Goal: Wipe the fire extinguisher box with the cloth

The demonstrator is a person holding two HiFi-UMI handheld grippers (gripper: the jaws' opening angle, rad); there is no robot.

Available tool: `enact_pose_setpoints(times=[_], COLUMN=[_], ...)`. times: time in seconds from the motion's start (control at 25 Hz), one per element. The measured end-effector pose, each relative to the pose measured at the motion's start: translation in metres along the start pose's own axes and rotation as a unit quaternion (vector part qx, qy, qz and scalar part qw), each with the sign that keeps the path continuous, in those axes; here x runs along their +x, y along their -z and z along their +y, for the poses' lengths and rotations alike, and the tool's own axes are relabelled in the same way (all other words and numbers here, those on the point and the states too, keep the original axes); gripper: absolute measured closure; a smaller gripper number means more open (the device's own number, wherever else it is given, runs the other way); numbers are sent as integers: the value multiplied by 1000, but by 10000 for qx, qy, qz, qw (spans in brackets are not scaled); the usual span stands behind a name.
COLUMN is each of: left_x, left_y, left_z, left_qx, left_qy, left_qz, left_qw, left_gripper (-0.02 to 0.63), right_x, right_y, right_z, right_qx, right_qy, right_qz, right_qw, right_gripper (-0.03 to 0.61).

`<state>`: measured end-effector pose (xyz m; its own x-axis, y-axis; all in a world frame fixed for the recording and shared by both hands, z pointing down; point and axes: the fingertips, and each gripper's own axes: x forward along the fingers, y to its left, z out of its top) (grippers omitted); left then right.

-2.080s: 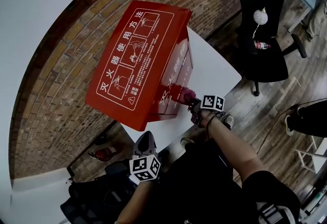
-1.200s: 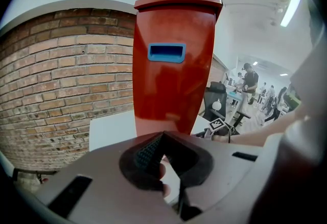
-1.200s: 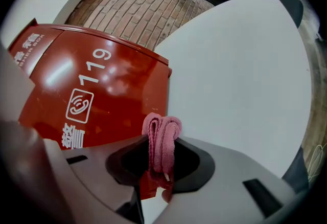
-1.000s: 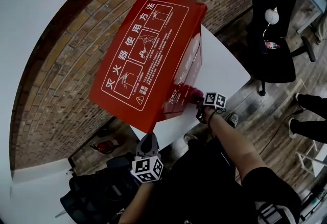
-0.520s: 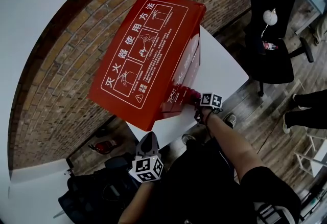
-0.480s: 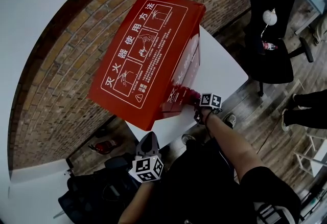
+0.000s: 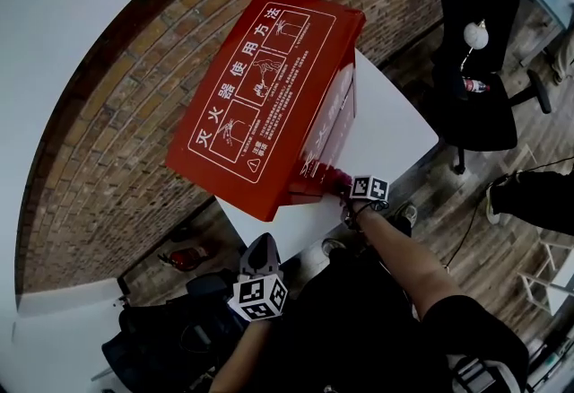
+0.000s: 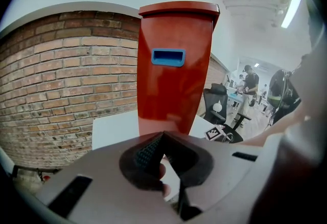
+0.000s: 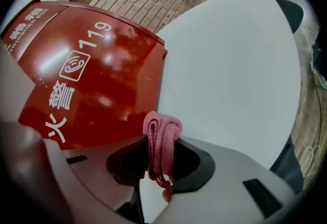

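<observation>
The red fire extinguisher box (image 7: 269, 95) stands on a white table (image 7: 386, 126), with white pictograms on its top. In the right gripper view its glossy front (image 9: 92, 80) shows "119" and white characters. My right gripper (image 7: 341, 188) is shut on a folded pink cloth (image 9: 162, 138), which it holds against the lower front corner of the box; in the head view the cloth (image 7: 333, 178) touches the box there. My left gripper (image 7: 258, 253) hangs shut and empty below the table's near edge, apart from the box (image 8: 176, 64), whose side has a blue handle recess (image 8: 168, 57).
A brick wall (image 7: 108, 140) runs behind the box. A black office chair (image 7: 475, 50) stands at the right past the table. A small red extinguisher (image 7: 184, 255) lies on the floor under the table. A dark bag (image 7: 170, 342) is at lower left, and a person's legs (image 7: 529, 198) at the right edge.
The right gripper with the cloth has slid along the box's front to its lower corner. The view has shifted a little. The left gripper has stayed where it was.
</observation>
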<state>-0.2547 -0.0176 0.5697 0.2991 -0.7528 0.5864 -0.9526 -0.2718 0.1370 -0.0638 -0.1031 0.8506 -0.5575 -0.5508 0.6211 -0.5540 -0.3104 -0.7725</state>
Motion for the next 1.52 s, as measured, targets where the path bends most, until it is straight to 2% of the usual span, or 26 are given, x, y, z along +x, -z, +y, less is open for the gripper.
enact_pose_setpoints(times=[0.24,0.68,0.92,1.52], left_x=[-8,2,12,27], left_y=[-2,-13,-16,-22], left_z=[12,4,-12,-23], left_qx=[-83,-221,-287,-338], left_qy=[-100,-4,151,195], left_qz=[-60,-222,-269,-359], left_qw=[9999,9995,9991,9986], left_gripper=[586,586,586,586], right_x=[-7,-31,-49,-88], right_y=[7,0,-2,-11], right_z=[9,45,68,122], right_qx=[34,393,453,472], right_qy=[41,-920,-1164,-1772], right_qz=[-31,-306,-302,-365], right_qw=[10000,9945,9917,9824], right_gripper=[468,468,468,468])
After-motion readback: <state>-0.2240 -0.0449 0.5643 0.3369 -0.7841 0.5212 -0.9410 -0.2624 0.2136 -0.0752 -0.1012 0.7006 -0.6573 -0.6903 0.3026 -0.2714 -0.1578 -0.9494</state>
